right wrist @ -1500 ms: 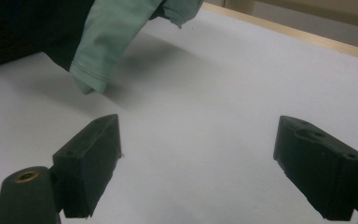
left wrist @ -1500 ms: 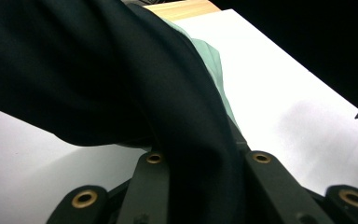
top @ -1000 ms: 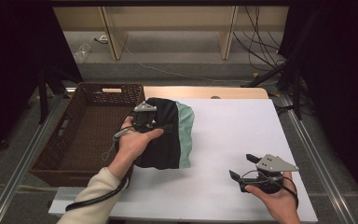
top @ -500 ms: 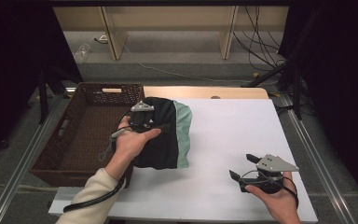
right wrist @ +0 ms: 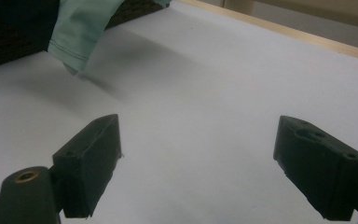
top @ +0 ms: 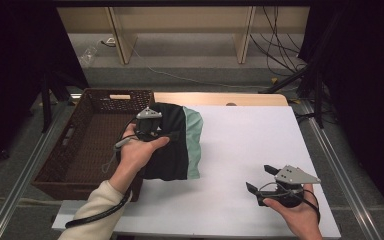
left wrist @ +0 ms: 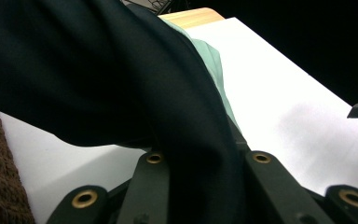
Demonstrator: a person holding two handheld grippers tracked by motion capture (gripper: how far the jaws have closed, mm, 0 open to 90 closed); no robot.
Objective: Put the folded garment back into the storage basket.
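A black garment with a mint-green panel [top: 177, 145] hangs lifted off the white table top, beside the brown wicker basket [top: 80, 150]. My left gripper [top: 150, 131] is shut on the black cloth [left wrist: 196, 140], which runs down between its jaws in the left gripper view. The green edge [right wrist: 81, 32] dangles just above the table in the right gripper view, casting a shadow. My right gripper [top: 261, 180] rests low near the table's front right, jaws wide open with nothing between them [right wrist: 196, 163].
The basket stands at the table's left side, its right wall close to the hanging garment. White table surface [top: 250, 145] spreads between the garment and the right gripper. A wooden strip [top: 220, 98] borders the far edge.
The left gripper has carried the garment a little further left toward the basket and slightly higher. The right gripper has stayed put.
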